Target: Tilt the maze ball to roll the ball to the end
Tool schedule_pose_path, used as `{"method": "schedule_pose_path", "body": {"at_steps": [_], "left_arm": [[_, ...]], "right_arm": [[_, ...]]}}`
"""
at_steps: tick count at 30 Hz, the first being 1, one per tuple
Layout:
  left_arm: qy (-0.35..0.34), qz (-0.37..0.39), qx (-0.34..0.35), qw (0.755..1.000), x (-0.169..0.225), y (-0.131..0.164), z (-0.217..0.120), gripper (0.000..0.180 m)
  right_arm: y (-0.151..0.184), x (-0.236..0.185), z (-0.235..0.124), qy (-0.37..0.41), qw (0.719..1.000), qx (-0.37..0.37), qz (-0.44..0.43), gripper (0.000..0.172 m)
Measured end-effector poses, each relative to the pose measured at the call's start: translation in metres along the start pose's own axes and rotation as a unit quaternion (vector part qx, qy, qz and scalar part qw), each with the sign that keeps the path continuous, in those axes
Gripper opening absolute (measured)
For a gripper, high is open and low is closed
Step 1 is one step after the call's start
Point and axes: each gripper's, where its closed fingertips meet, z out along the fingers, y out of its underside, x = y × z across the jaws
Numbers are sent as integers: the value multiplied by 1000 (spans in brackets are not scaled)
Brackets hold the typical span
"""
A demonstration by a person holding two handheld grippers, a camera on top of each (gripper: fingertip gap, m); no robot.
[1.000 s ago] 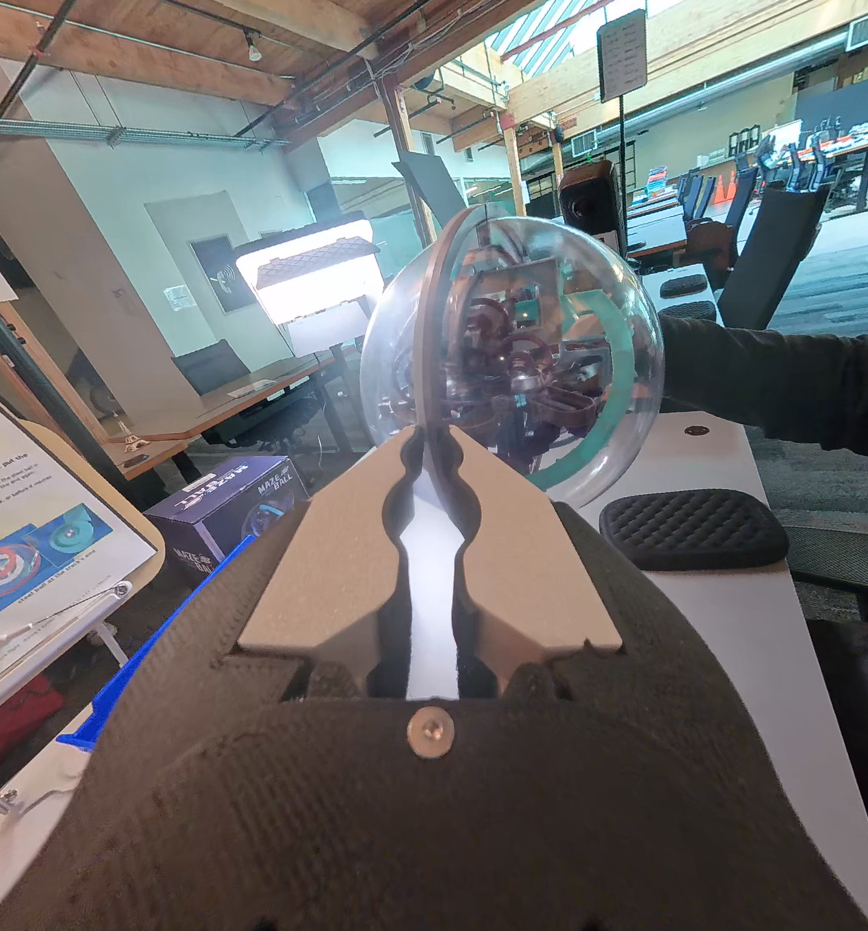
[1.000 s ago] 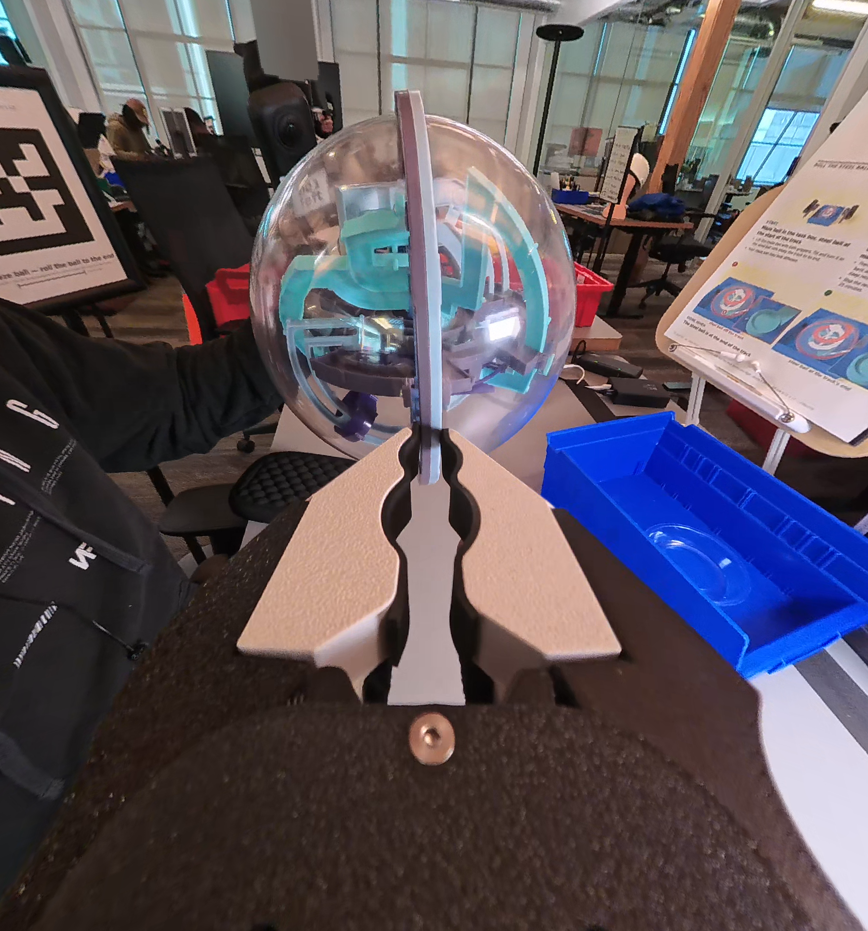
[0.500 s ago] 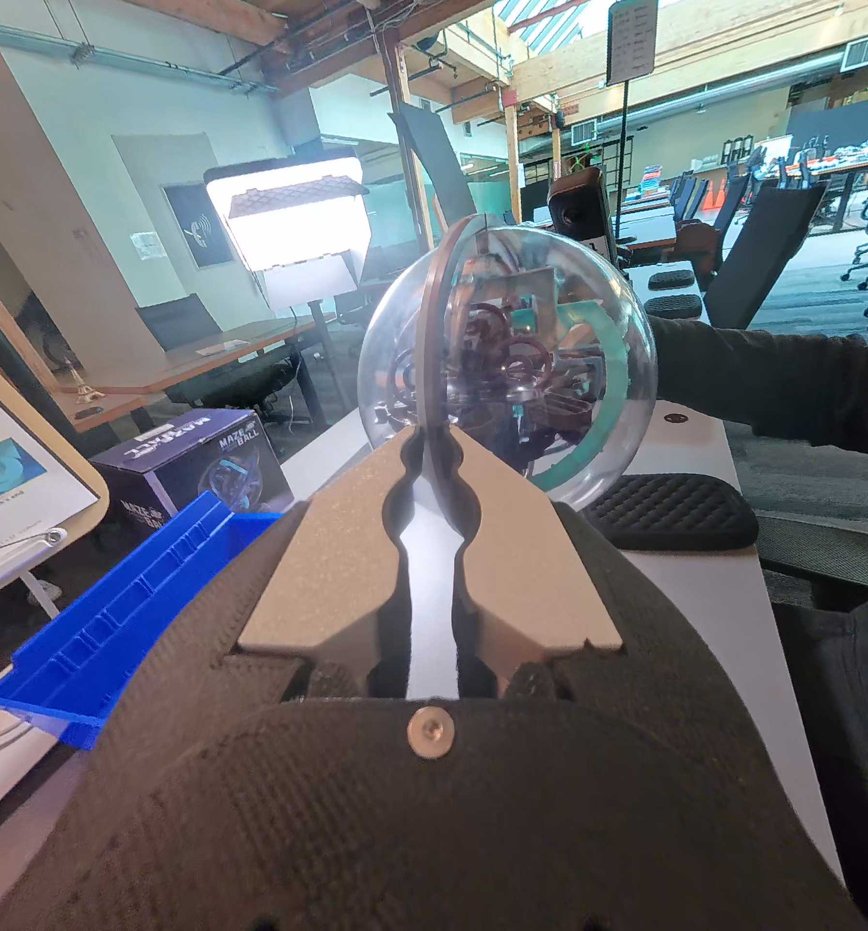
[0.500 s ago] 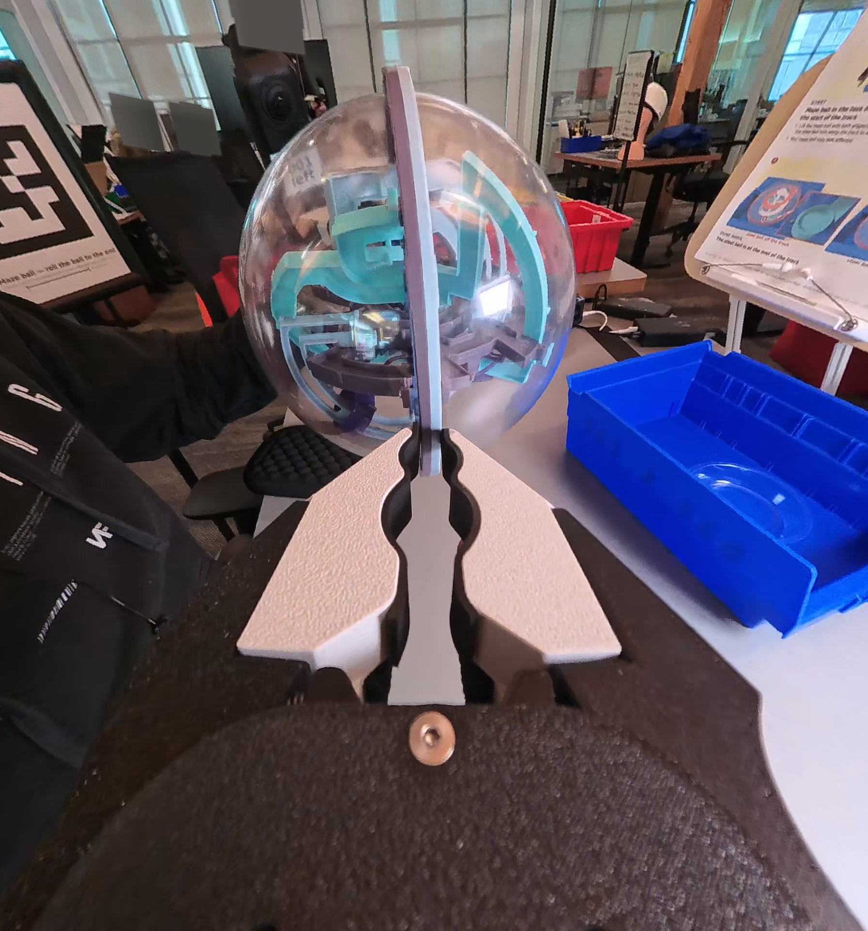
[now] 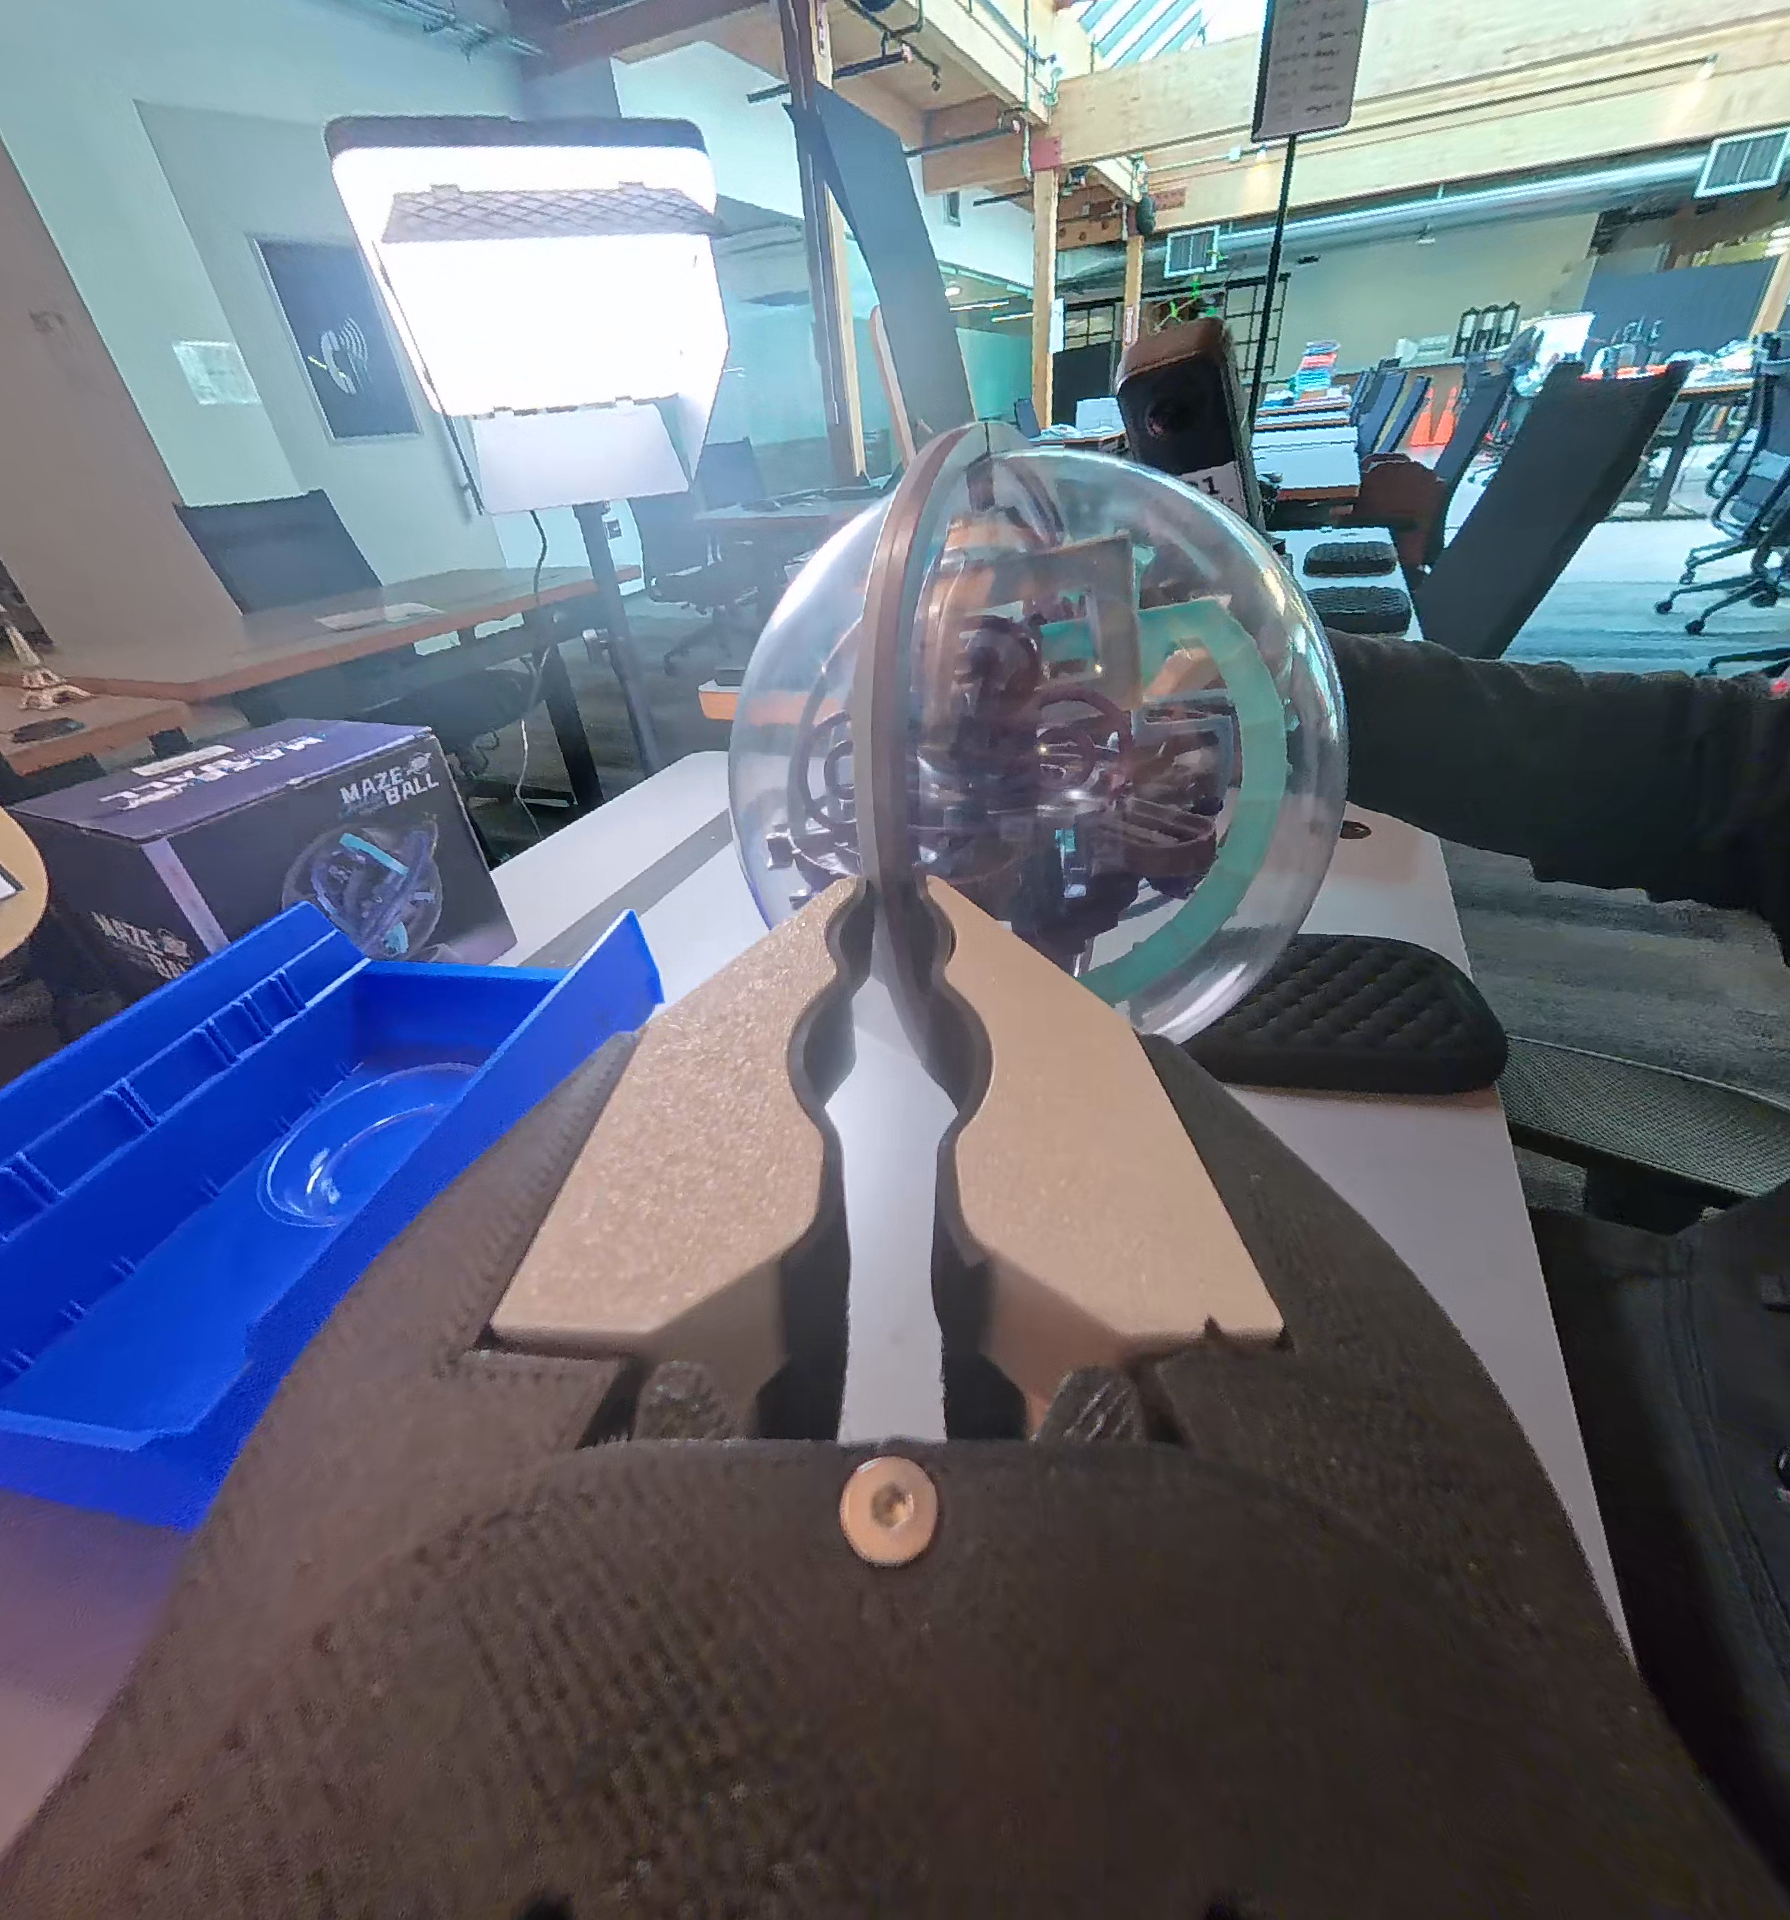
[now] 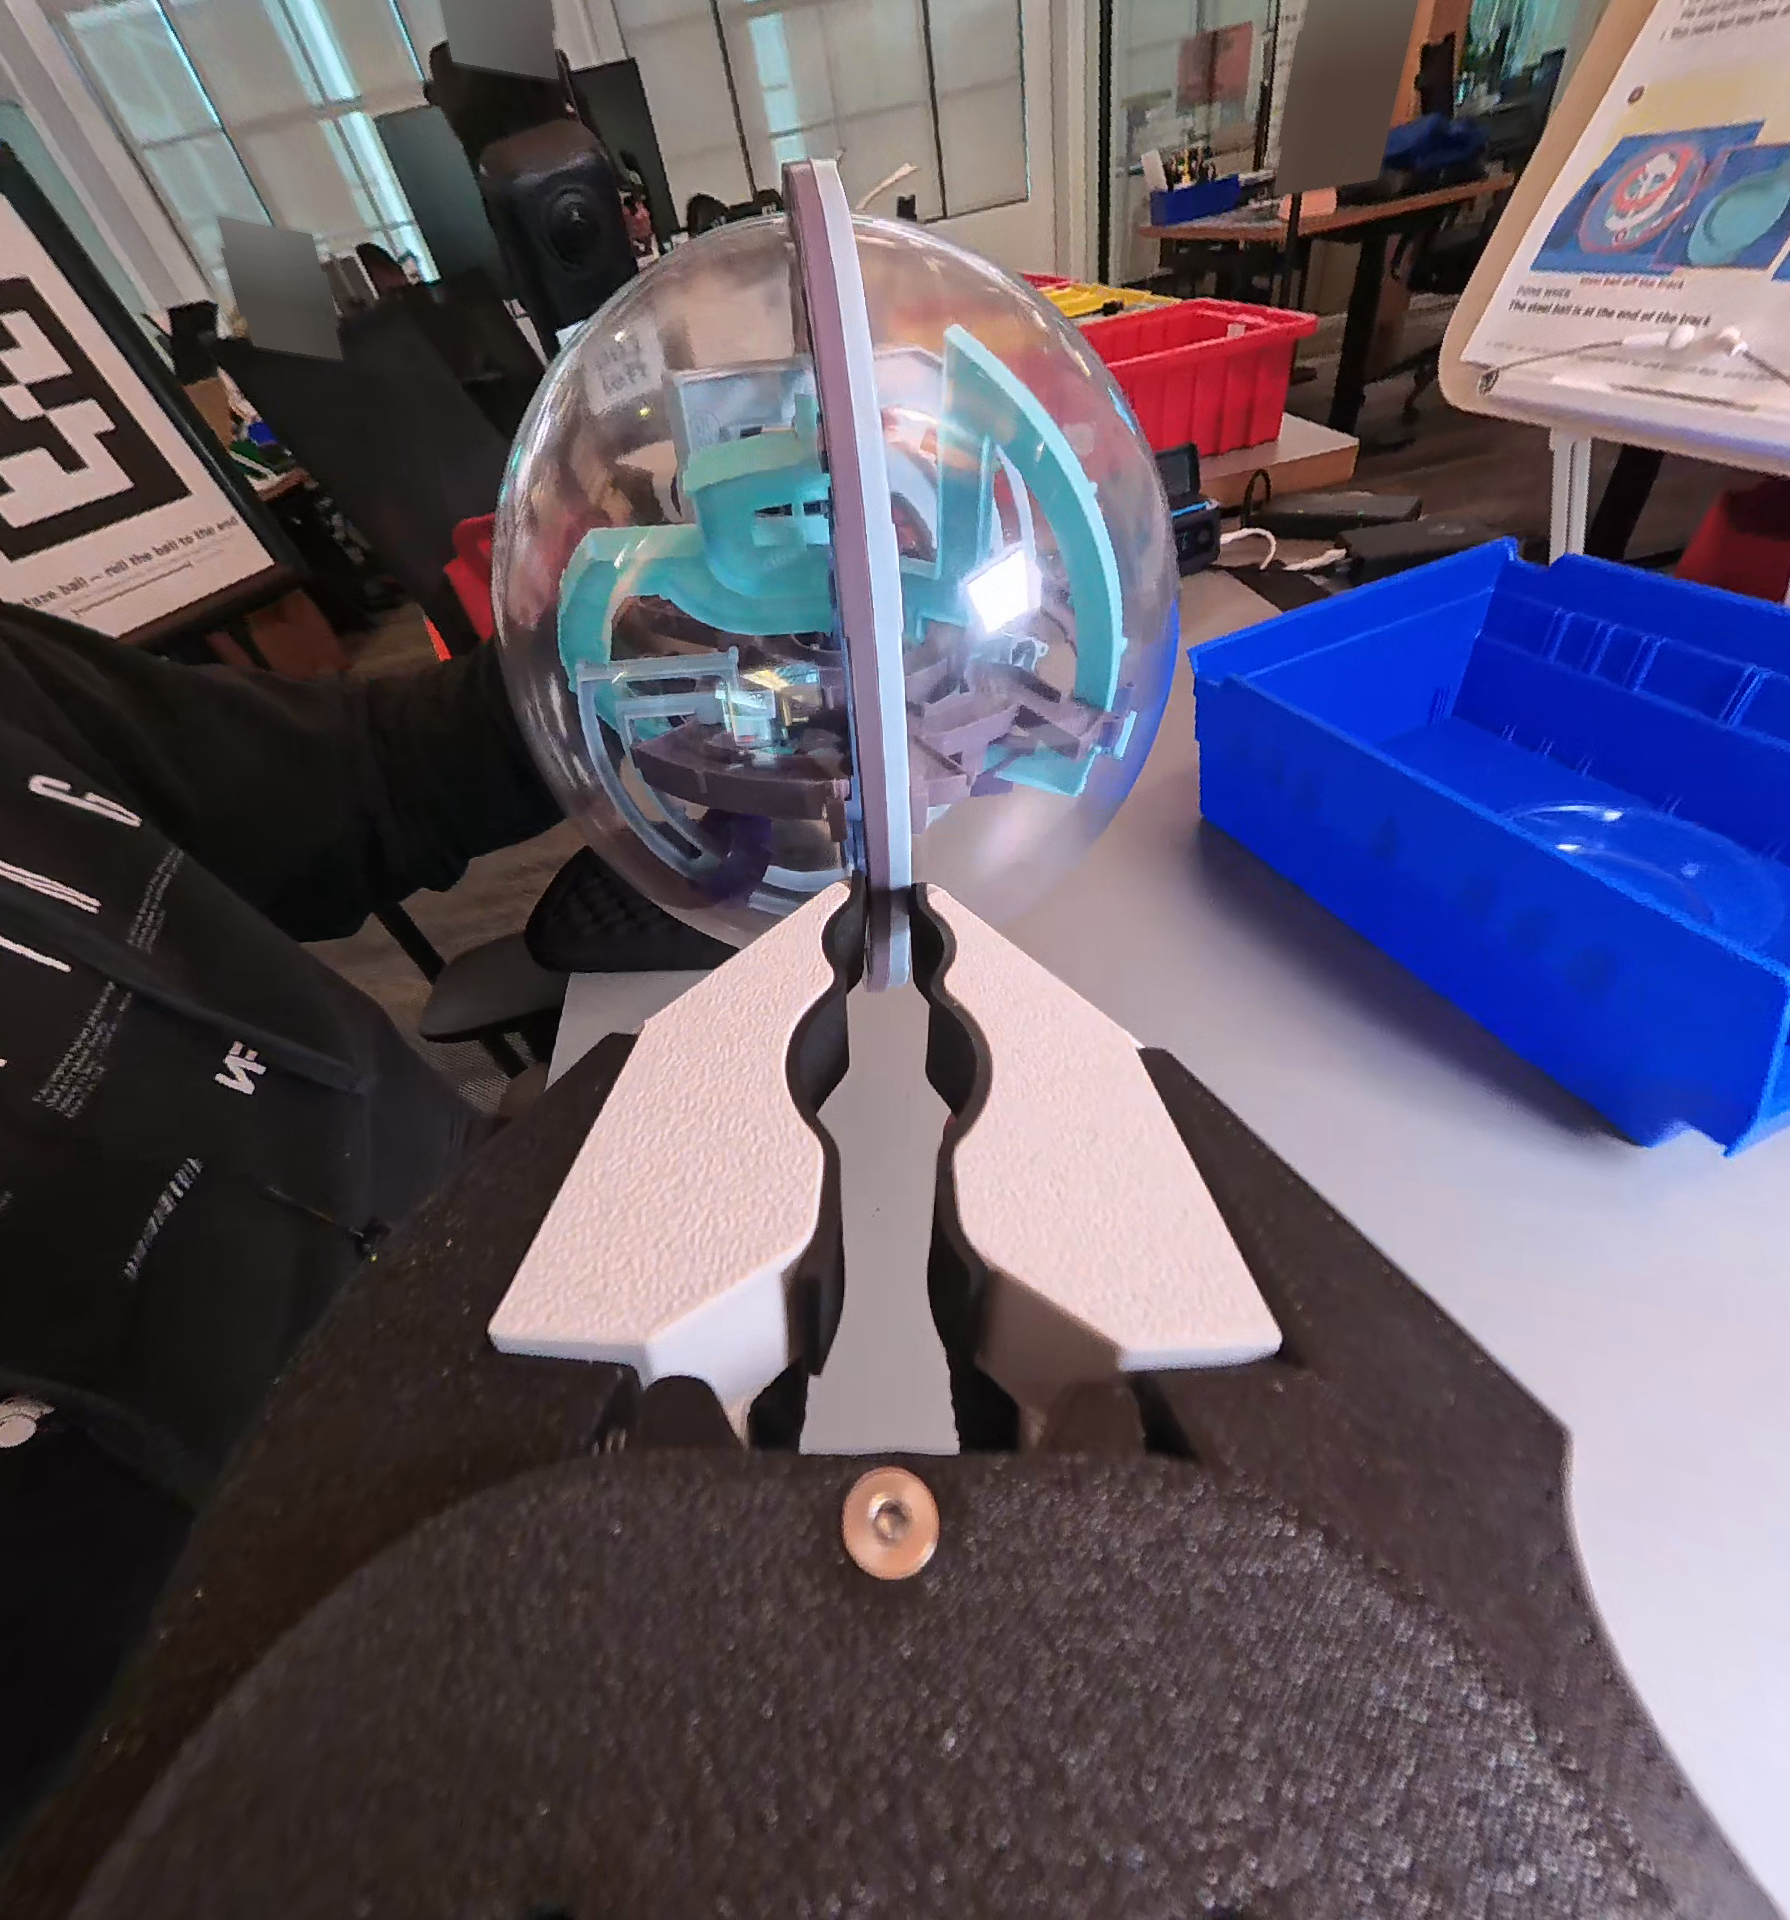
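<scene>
Printed lettering marks purple box [image 5: 247, 842] — beside blue bin [image 5: 195, 1122].

You worked in an open-plan office turned recording space. At the right of the left wrist view, rows of desks and office chairs [image 5: 1743, 520] ran back under exposed timber beams [image 5: 1390, 104]. A bright studio light panel [image 5: 538, 281] stood upper left. In the right wrist view, tall windows [image 6: 870, 94] lined the top, with an instruction board [image 6: 1680, 208] at the upper right.
</scene>
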Motion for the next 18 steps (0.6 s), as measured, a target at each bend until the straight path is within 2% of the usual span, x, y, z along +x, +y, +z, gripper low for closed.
{"method": "schedule_pose_path", "body": {"at_steps": [18], "left_arm": [[22, -85, -6, 996, 5, 34, 6, 4]], "right_arm": [[57, 0, 8, -33, 997, -26, 71, 5]]}}
